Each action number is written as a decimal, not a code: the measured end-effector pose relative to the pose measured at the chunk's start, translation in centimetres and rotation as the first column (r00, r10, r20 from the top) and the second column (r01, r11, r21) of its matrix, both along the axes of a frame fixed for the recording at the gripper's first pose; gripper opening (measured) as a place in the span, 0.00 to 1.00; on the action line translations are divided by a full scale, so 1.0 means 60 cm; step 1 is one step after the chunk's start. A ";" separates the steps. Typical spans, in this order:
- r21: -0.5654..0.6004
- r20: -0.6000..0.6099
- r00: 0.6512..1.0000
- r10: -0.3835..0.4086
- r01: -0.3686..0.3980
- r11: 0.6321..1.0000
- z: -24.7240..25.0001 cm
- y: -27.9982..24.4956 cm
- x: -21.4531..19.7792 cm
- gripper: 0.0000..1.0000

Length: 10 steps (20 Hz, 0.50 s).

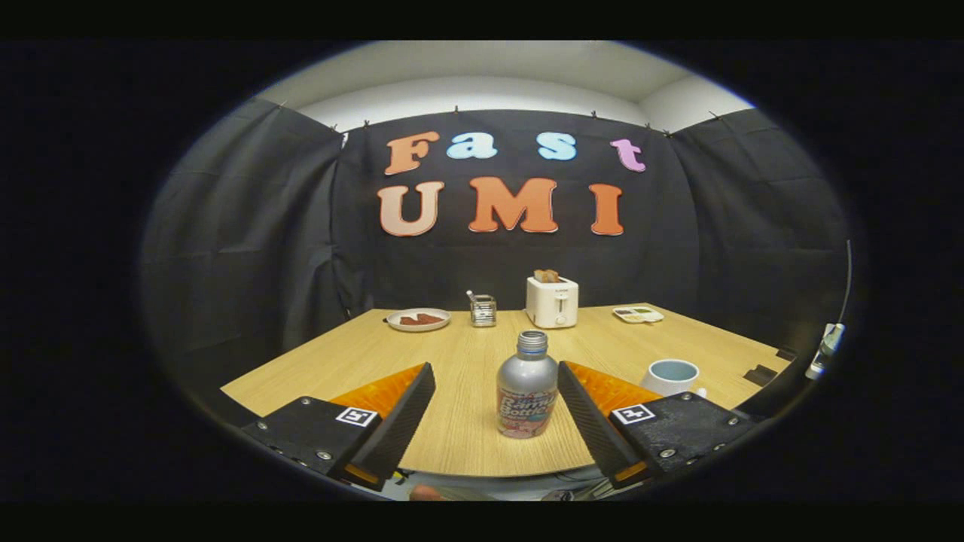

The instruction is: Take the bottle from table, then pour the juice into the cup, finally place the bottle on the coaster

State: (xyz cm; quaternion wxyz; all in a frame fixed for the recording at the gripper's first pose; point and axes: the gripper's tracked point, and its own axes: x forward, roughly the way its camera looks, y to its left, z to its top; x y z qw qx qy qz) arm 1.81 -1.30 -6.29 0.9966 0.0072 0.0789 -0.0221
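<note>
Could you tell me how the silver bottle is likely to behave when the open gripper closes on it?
The bottle looks like rigid metal, so it should not crumple. Its smooth round body may slip or twist between the fingers of the gripper. Standing upright, tall and narrow-based with no cap, it could tip and spill if nudged.

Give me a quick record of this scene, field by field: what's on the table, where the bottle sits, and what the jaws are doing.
bottle: silver bottle upright on the table, cap off, between the jaws, nearer the right one
gripper: the gripper open, jaws apart either side of the bottle, not pressing it
cup: white cup beyond the right jaw
far edge: plate, small rack, toaster, tray
task stage: bottle not yet grasped
</note>
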 end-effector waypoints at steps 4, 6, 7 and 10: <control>-0.009 -0.069 0.997 -0.021 0.020 1.000 -0.045 -0.010 0.013 0.97; -0.008 -0.108 0.994 -0.034 0.033 0.999 -0.071 -0.016 0.015 0.97; -0.015 -0.129 0.991 -0.044 0.042 0.999 -0.085 -0.020 0.015 0.97; -0.044 -0.184 0.980 -0.075 0.068 0.997 -0.118 -0.034 0.026 0.97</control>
